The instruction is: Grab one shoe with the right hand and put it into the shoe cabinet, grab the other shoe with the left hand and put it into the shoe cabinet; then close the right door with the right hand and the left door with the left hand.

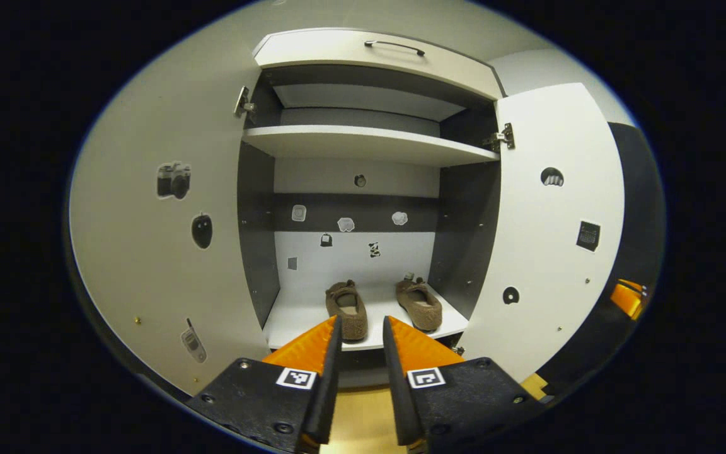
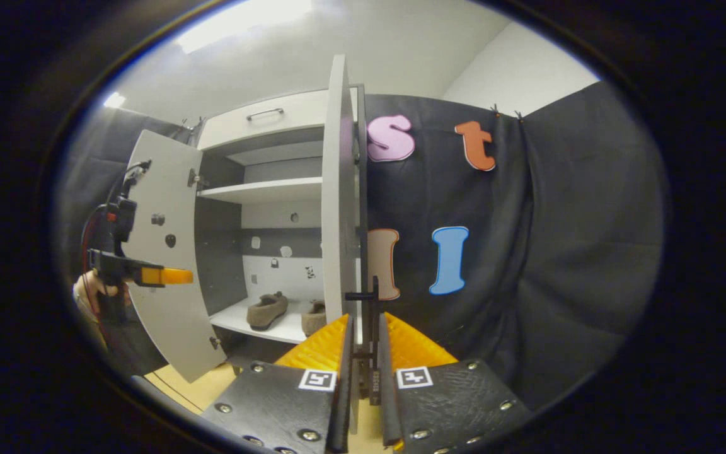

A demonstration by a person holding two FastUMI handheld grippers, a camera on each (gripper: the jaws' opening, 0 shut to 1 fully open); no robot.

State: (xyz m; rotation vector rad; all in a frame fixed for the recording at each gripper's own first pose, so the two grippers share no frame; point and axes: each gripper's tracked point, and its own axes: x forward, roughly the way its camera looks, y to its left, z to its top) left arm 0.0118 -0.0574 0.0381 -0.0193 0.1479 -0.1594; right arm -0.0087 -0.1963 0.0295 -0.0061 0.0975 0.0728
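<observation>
Two brown fuzzy shoes, one (image 1: 347, 309) on the left and one (image 1: 420, 304) on the right, lie side by side on the cabinet's bottom shelf (image 1: 293, 325), toes pointing inward. Both doors stand open: left door (image 1: 149, 252), right door (image 1: 552, 239). My left gripper (image 1: 361, 321) hovers in front of the shelf, open, with nothing between its fingers. In the right gripper view the right door (image 2: 339, 189) appears edge-on, and my right gripper (image 2: 363, 318) is closed over its edge and black handle (image 2: 372, 296). The shoes (image 2: 266, 310) show past that door.
An upper shelf (image 1: 363, 142) and a top drawer with a metal handle (image 1: 394, 45) sit above. A hand (image 2: 89, 293) holds the left gripper (image 2: 167, 276) beside the left door (image 2: 167, 328). Black cloth hangs right of the cabinet. Wooden floor lies below.
</observation>
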